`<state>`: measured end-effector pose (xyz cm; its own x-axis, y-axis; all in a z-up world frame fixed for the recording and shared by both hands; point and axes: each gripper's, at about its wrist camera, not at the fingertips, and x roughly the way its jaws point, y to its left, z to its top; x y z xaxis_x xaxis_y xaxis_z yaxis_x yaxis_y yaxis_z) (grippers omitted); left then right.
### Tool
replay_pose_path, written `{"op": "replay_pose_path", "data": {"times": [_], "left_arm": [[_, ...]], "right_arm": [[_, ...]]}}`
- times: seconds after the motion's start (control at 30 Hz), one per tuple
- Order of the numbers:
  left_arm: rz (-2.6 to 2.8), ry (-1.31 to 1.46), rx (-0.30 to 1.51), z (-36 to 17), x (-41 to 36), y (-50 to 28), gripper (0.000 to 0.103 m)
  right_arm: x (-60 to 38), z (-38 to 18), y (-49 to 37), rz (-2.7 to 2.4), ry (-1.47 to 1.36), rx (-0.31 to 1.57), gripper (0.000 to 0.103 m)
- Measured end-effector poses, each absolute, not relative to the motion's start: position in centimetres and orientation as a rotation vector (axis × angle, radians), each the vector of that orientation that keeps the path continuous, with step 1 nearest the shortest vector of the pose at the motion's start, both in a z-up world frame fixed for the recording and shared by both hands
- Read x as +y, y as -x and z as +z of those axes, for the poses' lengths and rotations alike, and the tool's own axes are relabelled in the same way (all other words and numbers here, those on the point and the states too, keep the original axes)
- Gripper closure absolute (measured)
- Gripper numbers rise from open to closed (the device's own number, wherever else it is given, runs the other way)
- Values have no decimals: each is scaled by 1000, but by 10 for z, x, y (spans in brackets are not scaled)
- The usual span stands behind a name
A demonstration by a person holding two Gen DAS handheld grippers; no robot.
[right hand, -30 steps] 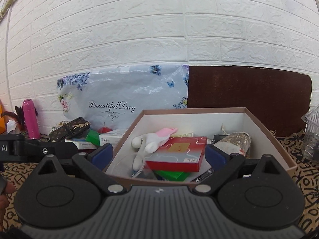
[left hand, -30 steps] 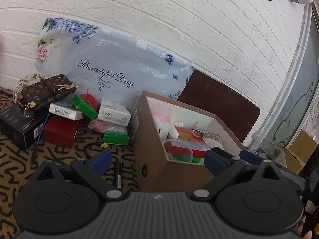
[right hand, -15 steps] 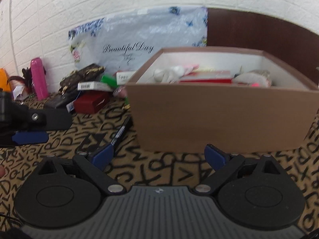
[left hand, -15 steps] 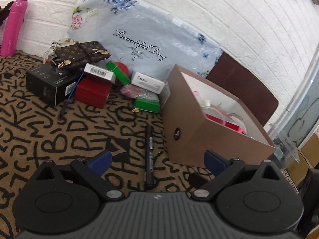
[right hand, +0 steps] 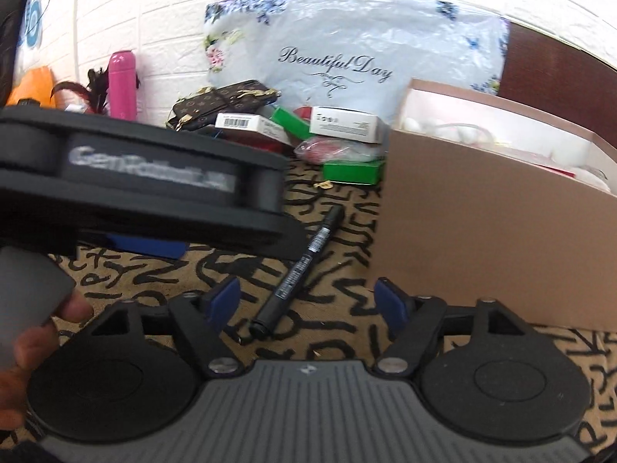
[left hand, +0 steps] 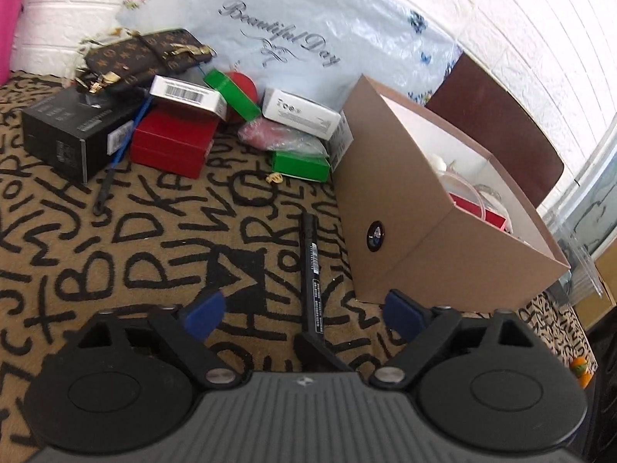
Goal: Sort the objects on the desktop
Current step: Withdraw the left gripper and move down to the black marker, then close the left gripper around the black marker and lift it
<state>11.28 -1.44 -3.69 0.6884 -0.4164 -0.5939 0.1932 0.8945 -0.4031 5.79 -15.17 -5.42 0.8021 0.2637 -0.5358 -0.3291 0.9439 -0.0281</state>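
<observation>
Brown cardboard box [left hand: 405, 208] stands on the letter-patterned table [left hand: 154, 231], a black marker [left hand: 313, 270] lying just beside it. Left gripper [left hand: 304, 308] straddles the marker with jaws wide apart, holding nothing; right gripper [right hand: 308, 297] likewise gapes, empty.

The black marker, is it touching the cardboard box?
Apart. The right wrist view shows patterned mat between the marker and the cardboard box.
</observation>
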Motion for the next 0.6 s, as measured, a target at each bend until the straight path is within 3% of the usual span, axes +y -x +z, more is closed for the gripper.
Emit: {"op": "replay_pose_path", "data": {"times": [0.13,0.23,0.47,0.6], "left_arm": [[-346,322,754,-41,-18,-126,17],[-356,339,769,-43,-21,-136,24],[-365,360,810,-53,-38,-154,40],[-351,352,792,-55,-42,-150,42]], "right_arm": [[-146,-60,-68,320,135,574,47],[-148,-64,-76,317,120,598,63],[-159,-66,-75,336,111,628,80],[-167,-64,-66,372,110,644,86]]}}
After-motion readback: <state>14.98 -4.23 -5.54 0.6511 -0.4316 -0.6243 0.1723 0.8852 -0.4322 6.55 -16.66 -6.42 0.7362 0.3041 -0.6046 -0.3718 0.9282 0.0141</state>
